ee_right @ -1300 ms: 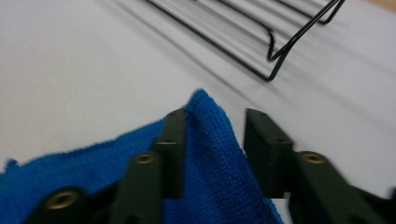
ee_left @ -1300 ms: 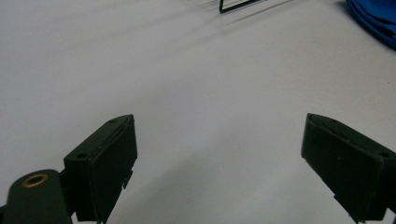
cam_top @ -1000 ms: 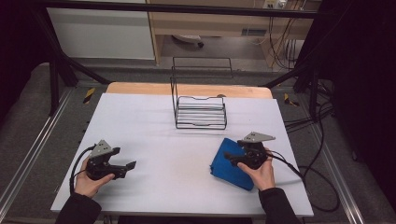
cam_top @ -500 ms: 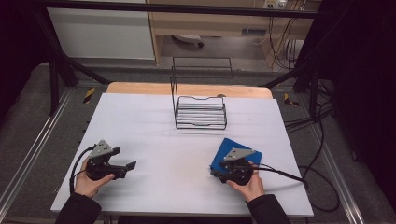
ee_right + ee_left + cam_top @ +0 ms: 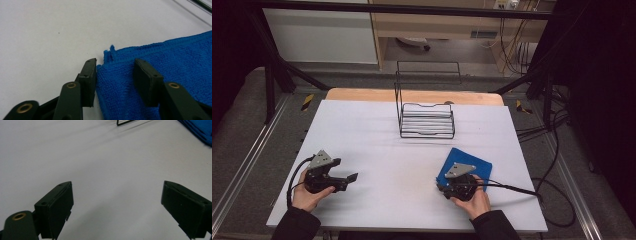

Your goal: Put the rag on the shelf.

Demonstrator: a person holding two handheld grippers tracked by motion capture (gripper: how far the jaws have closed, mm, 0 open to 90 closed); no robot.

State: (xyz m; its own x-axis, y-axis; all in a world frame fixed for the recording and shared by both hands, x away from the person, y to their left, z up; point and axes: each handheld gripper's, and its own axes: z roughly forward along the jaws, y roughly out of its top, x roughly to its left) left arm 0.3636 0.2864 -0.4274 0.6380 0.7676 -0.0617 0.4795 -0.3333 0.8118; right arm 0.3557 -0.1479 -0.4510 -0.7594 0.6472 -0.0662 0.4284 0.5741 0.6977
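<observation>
A folded blue microfiber cloth (image 5: 472,165) is lying on the white table (image 5: 377,135), near its front right, in front of a black wire rack (image 5: 426,120). The right gripper (image 5: 115,75) is straddling the cloth's corner, jaws partly apart. The left gripper (image 5: 117,205) is hovering wide open over bare tabletop.

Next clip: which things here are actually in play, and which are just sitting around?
In play:
- blue cloth, its near corner between the open jaws of the right gripper
- right gripper, low at that corner

Sitting around:
- wire rack, far side of the table
- left gripper, open over bare white table
</observation>
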